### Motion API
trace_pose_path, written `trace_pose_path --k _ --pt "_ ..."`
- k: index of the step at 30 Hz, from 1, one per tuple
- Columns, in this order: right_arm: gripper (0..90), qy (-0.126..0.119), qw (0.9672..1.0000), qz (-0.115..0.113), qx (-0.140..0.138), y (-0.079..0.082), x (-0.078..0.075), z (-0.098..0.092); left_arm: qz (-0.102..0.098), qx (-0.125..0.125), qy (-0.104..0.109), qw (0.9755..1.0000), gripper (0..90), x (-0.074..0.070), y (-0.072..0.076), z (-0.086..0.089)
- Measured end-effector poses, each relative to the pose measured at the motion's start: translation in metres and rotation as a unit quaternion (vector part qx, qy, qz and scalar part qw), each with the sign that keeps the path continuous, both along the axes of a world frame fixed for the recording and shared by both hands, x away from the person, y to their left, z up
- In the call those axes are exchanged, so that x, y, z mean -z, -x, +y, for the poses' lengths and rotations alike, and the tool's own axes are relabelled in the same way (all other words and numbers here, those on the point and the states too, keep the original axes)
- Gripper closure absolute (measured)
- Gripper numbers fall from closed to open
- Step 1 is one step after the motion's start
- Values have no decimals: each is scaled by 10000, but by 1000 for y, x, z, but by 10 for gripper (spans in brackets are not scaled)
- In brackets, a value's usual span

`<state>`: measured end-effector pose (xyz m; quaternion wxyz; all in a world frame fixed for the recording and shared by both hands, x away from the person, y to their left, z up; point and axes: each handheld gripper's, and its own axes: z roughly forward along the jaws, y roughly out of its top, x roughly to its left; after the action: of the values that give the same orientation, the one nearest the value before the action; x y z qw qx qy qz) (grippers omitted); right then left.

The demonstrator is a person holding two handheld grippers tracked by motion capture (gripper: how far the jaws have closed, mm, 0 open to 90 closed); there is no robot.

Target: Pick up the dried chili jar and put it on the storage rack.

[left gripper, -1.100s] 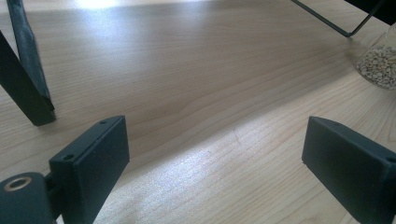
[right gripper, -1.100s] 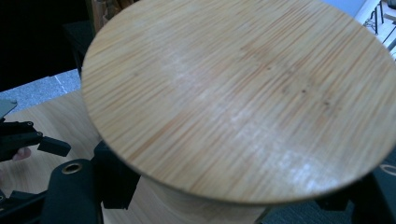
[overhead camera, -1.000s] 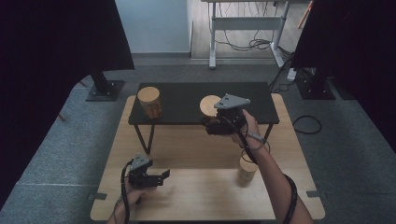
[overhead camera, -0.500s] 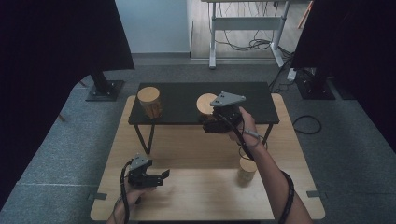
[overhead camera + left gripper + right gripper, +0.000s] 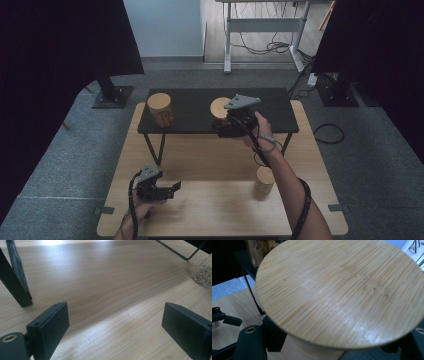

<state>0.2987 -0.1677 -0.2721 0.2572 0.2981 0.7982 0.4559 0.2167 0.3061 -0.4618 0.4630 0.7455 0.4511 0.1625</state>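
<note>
Above the black shelf (image 5: 190, 112), the right gripper (image 5: 227, 125) has its fingers closed on a wooden-lidded jar (image 5: 337, 290) to carry it, while the left gripper (image 5: 167, 190) rests wide open on the desk (image 5: 210, 210).

A low shelf (image 5: 190, 117) stands on the far half of the table (image 5: 215, 205). One lidded jar (image 5: 160, 109) sits at its left end, another (image 5: 219, 107) near its middle, clamped by the right gripper (image 5: 227, 125). A third jar (image 5: 264, 182) stands on the table in front of the shelf, right of the left gripper (image 5: 170, 190).
</note>
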Motion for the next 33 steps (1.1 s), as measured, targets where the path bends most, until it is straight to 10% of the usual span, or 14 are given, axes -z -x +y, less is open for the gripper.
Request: trace_pose_path --k 33 --pt "250 -190 9990 306 273 -37 10 -1 -1 11 -67 10000 67 0 -1 1"
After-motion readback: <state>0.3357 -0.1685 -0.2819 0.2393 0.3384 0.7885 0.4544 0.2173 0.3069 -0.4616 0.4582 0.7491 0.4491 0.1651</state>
